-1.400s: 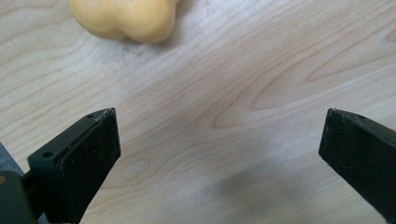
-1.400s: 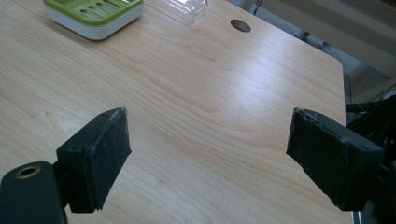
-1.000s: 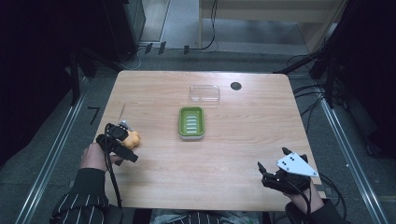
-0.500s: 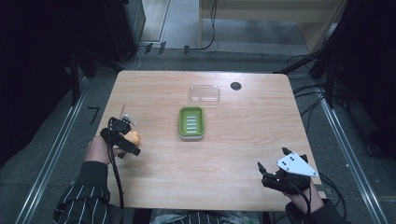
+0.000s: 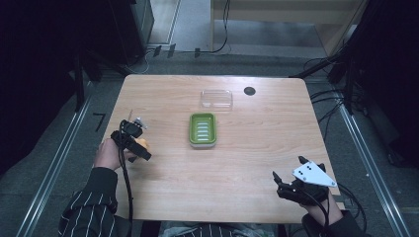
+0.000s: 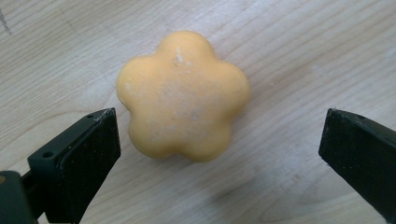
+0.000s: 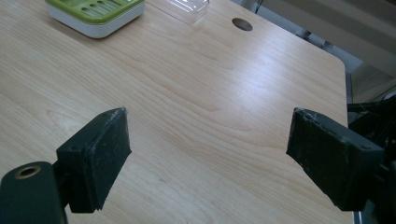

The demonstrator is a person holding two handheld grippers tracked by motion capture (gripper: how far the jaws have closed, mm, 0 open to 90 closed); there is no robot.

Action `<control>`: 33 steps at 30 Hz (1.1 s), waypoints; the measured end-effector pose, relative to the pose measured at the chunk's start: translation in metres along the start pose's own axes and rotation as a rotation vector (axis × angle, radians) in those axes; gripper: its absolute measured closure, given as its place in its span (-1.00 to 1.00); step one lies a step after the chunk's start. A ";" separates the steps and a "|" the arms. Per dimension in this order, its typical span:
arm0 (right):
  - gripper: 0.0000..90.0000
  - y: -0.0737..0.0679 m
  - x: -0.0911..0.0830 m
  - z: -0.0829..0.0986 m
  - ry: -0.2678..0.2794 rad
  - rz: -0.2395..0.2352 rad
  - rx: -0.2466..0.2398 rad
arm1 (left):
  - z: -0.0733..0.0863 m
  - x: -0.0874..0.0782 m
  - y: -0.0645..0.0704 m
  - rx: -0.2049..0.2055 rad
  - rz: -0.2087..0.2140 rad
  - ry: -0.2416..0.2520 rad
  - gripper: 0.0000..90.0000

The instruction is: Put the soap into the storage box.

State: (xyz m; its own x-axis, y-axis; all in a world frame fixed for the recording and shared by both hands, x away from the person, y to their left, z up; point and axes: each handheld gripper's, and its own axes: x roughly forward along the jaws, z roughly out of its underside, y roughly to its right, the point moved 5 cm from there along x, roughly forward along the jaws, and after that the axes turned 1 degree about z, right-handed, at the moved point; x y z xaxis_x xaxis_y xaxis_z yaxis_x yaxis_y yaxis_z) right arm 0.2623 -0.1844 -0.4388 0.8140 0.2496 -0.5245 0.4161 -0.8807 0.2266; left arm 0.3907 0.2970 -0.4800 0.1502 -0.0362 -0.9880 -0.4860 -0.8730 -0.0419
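Left gripper view looks straight down on an orange flower-shaped bar of soap [image 6: 183, 95] lying flat on the pale wooden counter [image 6: 303, 56], between the two black jaws of the left gripper [image 6: 217, 149]. The jaws stand wide apart, neither one touching the soap, with the bar nearer the jaw at the left of that view. That spacing suits a grasp across the soap's lobed sides, so I judge the gripper is lined up to close on it.

From the high view, the left gripper [image 5: 132, 140] sits over the soap [image 5: 143, 143], and a green slotted soap dish with a white base [image 5: 202, 129] lies well ahead and to its right, with bare counter between them. Just beyond the dish rests a clear plastic lid [image 5: 216, 98], and a dark round hole [image 5: 249, 91] lies further off.

The right gripper [image 5: 289, 187] waits apart near the counter's near edge, jaws spread and holding nothing.
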 end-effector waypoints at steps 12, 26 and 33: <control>-0.69 0.000 0.000 0.000 0.001 0.002 0.006 | -0.001 0.009 -0.016 0.003 -0.024 -0.016 -0.70; -0.70 0.000 0.000 0.000 0.002 0.002 0.006 | 0.003 0.017 -0.016 0.014 -0.022 -0.042 -0.29; -0.70 0.000 -0.001 0.000 0.002 0.001 0.007 | 0.004 0.016 -0.016 0.020 -0.022 -0.035 -0.13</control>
State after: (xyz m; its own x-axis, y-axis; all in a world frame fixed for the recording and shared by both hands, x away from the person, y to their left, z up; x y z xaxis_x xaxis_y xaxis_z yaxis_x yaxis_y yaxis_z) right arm 0.2619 -0.1850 -0.4386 0.8155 0.2496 -0.5222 0.4124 -0.8836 0.2218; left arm 0.3976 0.3121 -0.4956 0.1307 0.0002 -0.9914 -0.5000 -0.8635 -0.0661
